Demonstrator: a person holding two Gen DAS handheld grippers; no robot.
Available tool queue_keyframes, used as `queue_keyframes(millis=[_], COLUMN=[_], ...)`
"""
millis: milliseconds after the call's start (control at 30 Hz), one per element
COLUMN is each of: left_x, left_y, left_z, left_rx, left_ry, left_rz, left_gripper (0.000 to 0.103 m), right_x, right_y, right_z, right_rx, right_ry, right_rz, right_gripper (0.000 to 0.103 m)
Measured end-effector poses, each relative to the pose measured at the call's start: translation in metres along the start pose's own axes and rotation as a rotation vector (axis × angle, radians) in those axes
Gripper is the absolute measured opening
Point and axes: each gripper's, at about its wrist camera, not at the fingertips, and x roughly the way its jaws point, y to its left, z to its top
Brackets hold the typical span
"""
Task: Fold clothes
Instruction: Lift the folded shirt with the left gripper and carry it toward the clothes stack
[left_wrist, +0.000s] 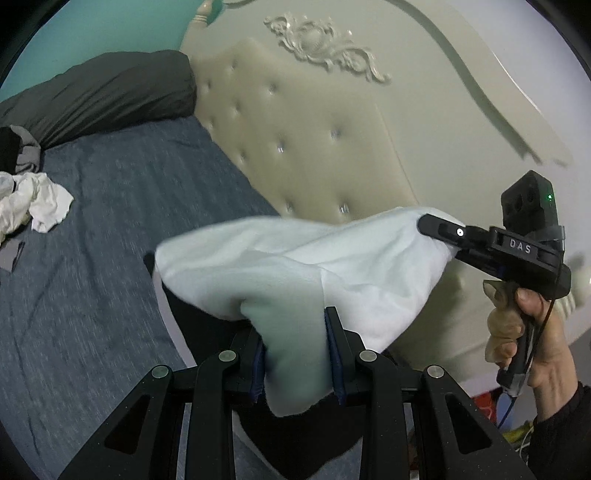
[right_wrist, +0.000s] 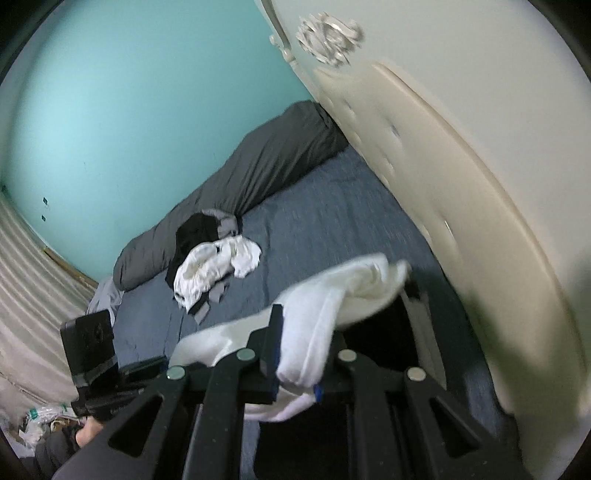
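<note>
Above the head end of the bed (left_wrist: 110, 192), close to the padded headboard (left_wrist: 295, 129), a white garment (left_wrist: 295, 266) hangs in the air between the two claws, clear of the blue sheet. The left claw (left_wrist: 295, 354) is pinching a bunched fold of it between its blue pads, and the right claw (right_wrist: 295, 354) is pinching another part, with cloth spilling out below its fingers; in the left view the right claw's tip is buried in the far corner of the cloth. The garment sags and looks blurred, so it is probably swinging. The main risk, as I judge it, is a slip: each claw holds only a thick wad, not a flat edge, so a sharp tug to spread the cloth could pull one corner free and drop it in a heap. A second risk is the headboard, which stands just beside the right claw; a wide sweep that way could knock against it or snag the cloth. Open room lies toward the middle of the bed, where the sheet is bare. Farther off, near the dark pillow (left_wrist: 99, 96) along the wall-side edge, a pile of clothes (right_wrist: 214, 266) lies well apart from the held garment. Laying the garment down there would tangle it with them.
</note>
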Motion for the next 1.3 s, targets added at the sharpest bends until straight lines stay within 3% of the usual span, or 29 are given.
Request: queue_keyframes(millis=[433, 600, 1000, 1200, 1300], left_x=[0.021, 0.021, -0.007, -0.028, -0.032], left_y=[-0.006, 0.002, 0.016, 0.016, 0.011], left_z=[-0.075, -0.083, -0.107, -0.101, -0.086], left_rx=[-0.075, -0.123, -0.094, -0.035, -0.009], left_ry=[0.105, 0.119, 0.088, 0.025, -0.002], left_rz=[-0.002, -0.016, -0.016, 0.023, 0.028], left_gripper=[0.03, 0.03, 0.037, 0.036, 0.036], right_x=[-0.013, -0.019, -0.008, -0.027, -0.041], right_y=[-0.057, -0.063, -0.088, -0.089, -0.077], right_z=[-0.097, -0.105, -0.127, -0.123, -0.116], right_rx=[0.149, 0.156, 0.202, 0.2, 0.183], right_ry=[0.086, 0.085, 0.095, 0.038, -0.031], right_rz=[0.002, 0.0, -0.092, -0.212, -0.189], right_gripper=[0.012, 0.012, 0.012, 0.012, 0.012])
